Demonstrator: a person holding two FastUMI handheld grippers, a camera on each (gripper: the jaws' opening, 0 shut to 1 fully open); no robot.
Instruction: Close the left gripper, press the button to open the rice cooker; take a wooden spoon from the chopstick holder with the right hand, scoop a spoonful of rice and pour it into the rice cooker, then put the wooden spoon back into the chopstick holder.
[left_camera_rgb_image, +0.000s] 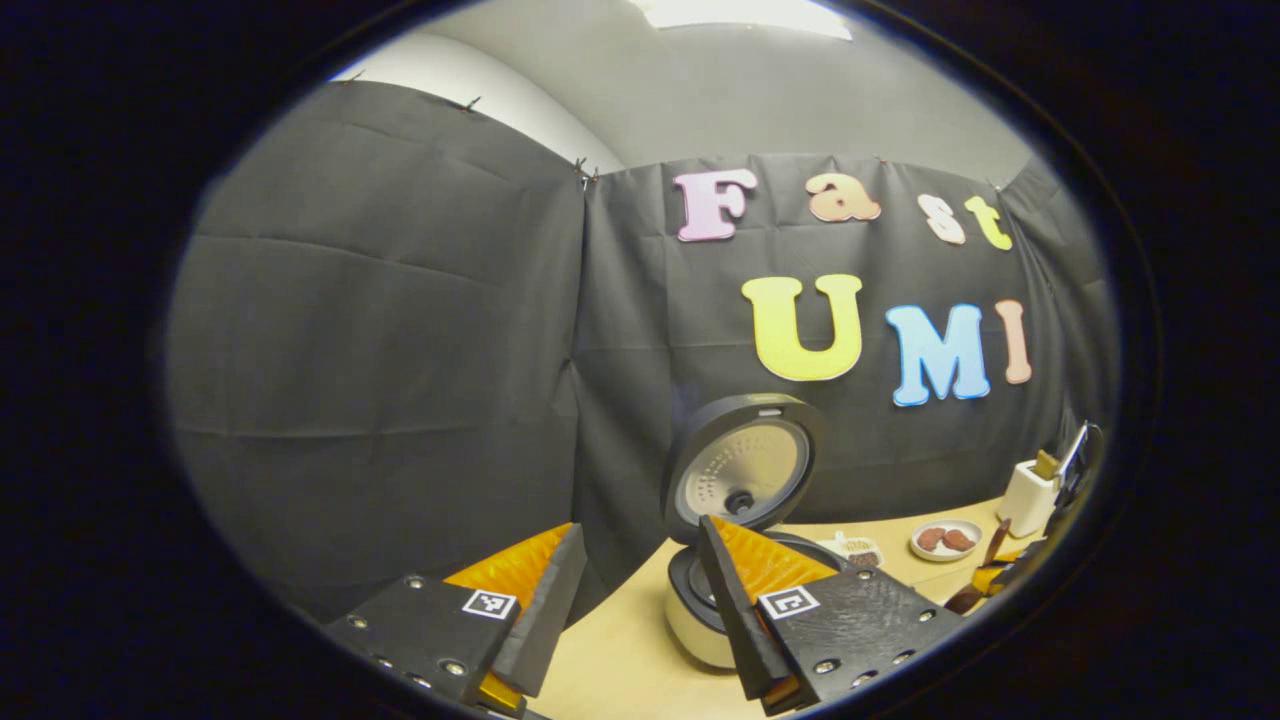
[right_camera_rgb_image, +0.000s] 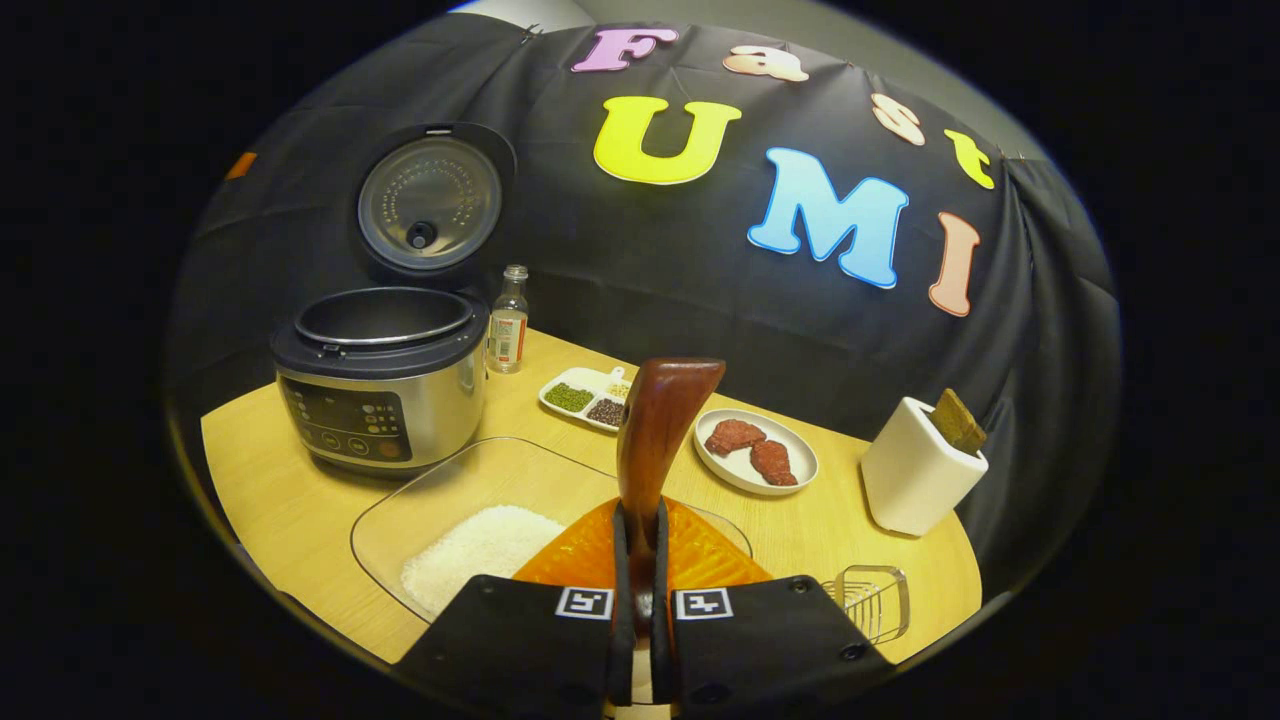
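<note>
The rice cooker (right_camera_rgb_image: 380, 370) stands at the table's left with its lid (right_camera_rgb_image: 430, 200) swung up and the pot bare inside. My right gripper (right_camera_rgb_image: 640, 515) is shut on the dark wooden spoon (right_camera_rgb_image: 655, 430), which rises upright between the fingers above the glass dish of white rice (right_camera_rgb_image: 480, 540). At the right stands the white chopstick holder (right_camera_rgb_image: 915, 480). In the left gripper view my left gripper (left_camera_rgb_image: 640, 527) is open with nothing in it, raised in front of the open rice cooker (left_camera_rgb_image: 700, 620) with its lid (left_camera_rgb_image: 740, 470) up.
A small bottle (right_camera_rgb_image: 509, 320) stands right of the cooker. Behind the rice dish lie a divided dish of beans (right_camera_rgb_image: 590, 395) and a plate with two pieces of meat (right_camera_rgb_image: 755, 450). A small clear rack (right_camera_rgb_image: 870, 600) sits near the table's front edge.
</note>
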